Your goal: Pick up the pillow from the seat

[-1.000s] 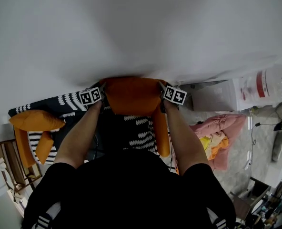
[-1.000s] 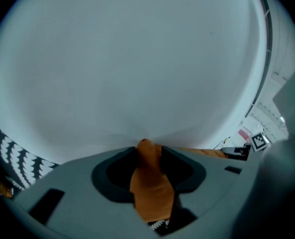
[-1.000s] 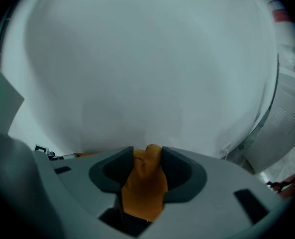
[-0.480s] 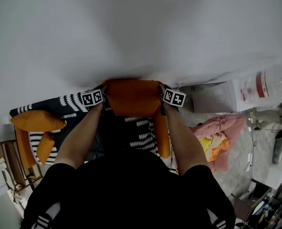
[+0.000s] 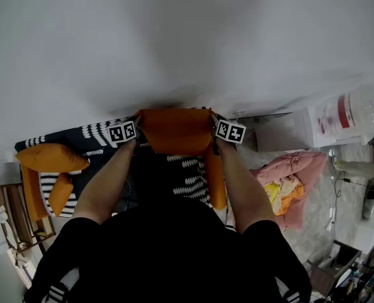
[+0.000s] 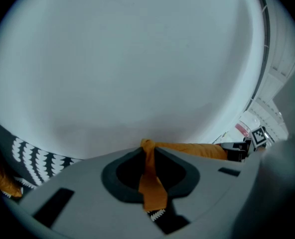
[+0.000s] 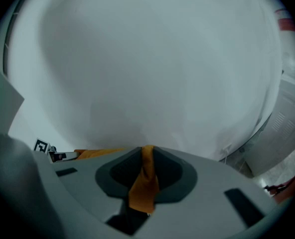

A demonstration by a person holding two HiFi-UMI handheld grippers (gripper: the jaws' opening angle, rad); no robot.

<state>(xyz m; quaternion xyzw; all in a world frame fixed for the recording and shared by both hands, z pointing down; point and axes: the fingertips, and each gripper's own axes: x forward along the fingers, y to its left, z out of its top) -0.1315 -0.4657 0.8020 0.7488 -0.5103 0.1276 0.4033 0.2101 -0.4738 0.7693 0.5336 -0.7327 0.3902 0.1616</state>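
In the head view, my left gripper (image 5: pixel 136 127) and my right gripper (image 5: pixel 215 129) sit at the two upper corners of the plump orange fabric pillow (image 5: pixel 176 131). It stands at the far edge of the seat with the black-and-white patterned cover (image 5: pixel 186 177), close against the plain white wall (image 5: pixel 187 43). Another orange cushion (image 5: pixel 50 158) lies well apart at the left end of the seat, and a crumpled pink cloth (image 5: pixel 295 169) lies on the floor to the right. I cannot tell from here whether the pillow's lower edge is clear of the seat.

In the left gripper view, the jaws have just been closing and now pinch a fold of the pillow's orange cover (image 6: pixel 150 183). The rest of the pillow stretches right toward my other gripper.

In the right gripper view, it is the same. The jaws have just been closing and a strip of orange fabric (image 7: pixel 143 185) is clamped between them, with the pillow running off to the left.

I judge the grasp made and the lift just starting. Next I should raise both corners together, evenly and toward me. That keeps the fabric from sliding out of either pinch and brings the pillow away from the wall and the seat.
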